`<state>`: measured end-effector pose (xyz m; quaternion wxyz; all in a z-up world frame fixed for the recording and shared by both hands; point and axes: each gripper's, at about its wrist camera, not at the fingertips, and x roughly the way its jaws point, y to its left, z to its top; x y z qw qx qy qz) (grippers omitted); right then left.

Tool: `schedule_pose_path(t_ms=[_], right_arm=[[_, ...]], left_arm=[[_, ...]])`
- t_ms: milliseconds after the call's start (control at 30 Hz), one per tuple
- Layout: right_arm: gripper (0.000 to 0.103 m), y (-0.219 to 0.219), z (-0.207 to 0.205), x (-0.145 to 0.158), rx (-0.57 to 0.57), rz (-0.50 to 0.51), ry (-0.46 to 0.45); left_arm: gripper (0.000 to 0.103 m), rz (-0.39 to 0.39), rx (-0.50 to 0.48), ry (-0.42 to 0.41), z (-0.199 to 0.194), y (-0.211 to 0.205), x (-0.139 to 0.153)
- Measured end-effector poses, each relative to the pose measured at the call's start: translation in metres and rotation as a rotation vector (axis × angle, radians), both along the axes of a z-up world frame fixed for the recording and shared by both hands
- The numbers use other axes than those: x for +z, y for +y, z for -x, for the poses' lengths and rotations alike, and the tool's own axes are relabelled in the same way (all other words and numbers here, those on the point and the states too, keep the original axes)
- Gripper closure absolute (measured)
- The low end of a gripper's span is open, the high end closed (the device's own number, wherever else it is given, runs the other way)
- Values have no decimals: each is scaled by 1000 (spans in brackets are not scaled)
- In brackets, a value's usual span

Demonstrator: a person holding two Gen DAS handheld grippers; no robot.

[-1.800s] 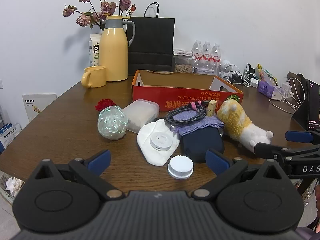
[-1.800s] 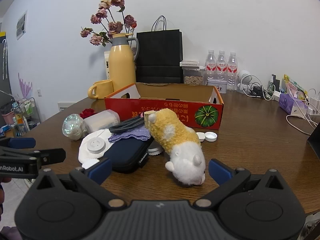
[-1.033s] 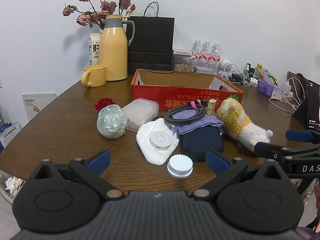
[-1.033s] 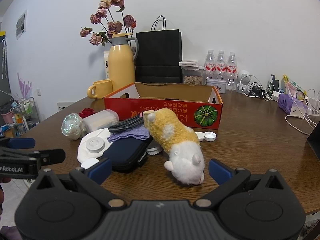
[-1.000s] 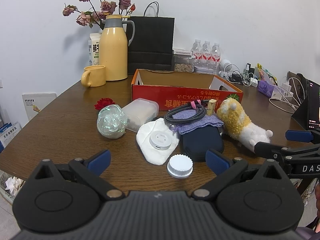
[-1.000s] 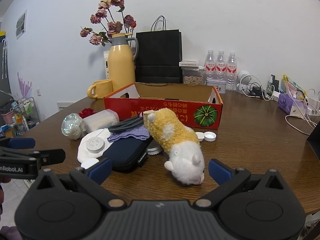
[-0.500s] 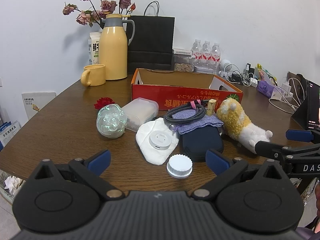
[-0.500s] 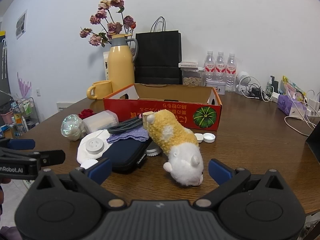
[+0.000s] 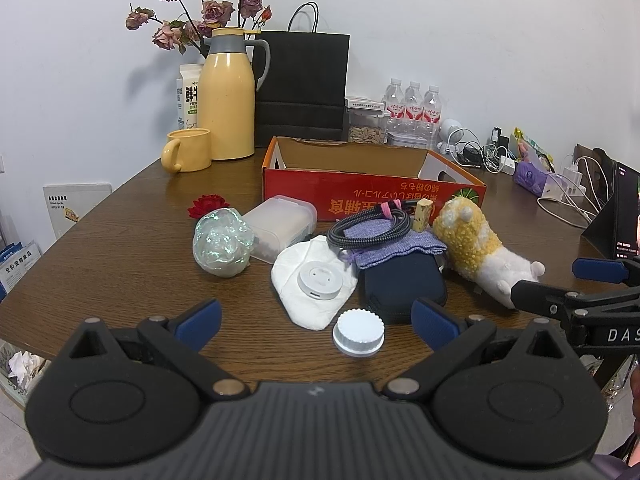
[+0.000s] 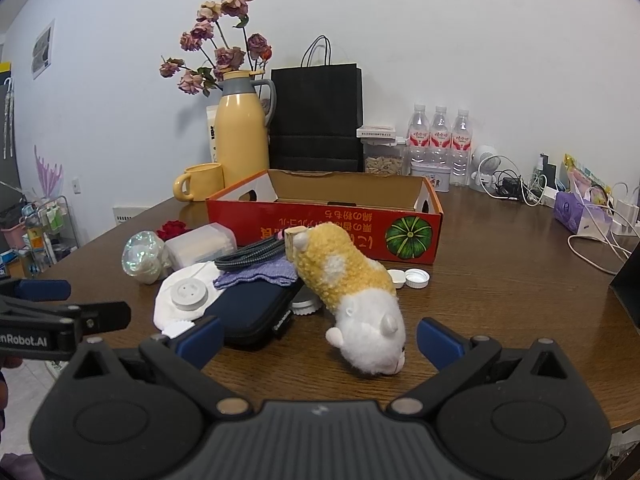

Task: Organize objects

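While fingers (image 10: 438, 344) gape — plush hamster (image 10: 348, 284) lies between.

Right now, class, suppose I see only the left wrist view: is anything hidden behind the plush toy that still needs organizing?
Observer: Yes, two white bottle caps lie beyond the plush toy, before the red box.
Operator: Anything tucked under it?
Observer: A ridged silver lid peeks out between the plush toy and the dark case.
Operator: And the right gripper?
Observer: The right gripper is open and empty, the plush toy's white head just ahead of it.
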<state>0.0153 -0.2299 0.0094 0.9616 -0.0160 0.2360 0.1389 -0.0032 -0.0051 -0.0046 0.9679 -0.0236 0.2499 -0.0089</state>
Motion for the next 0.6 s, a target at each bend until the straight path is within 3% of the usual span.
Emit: schedule_pose_path(t_ms=[600], right_arm=[[0,0,1,1,-2,2,-4]], left_arm=[[0,1,0,0,0,0,0]])
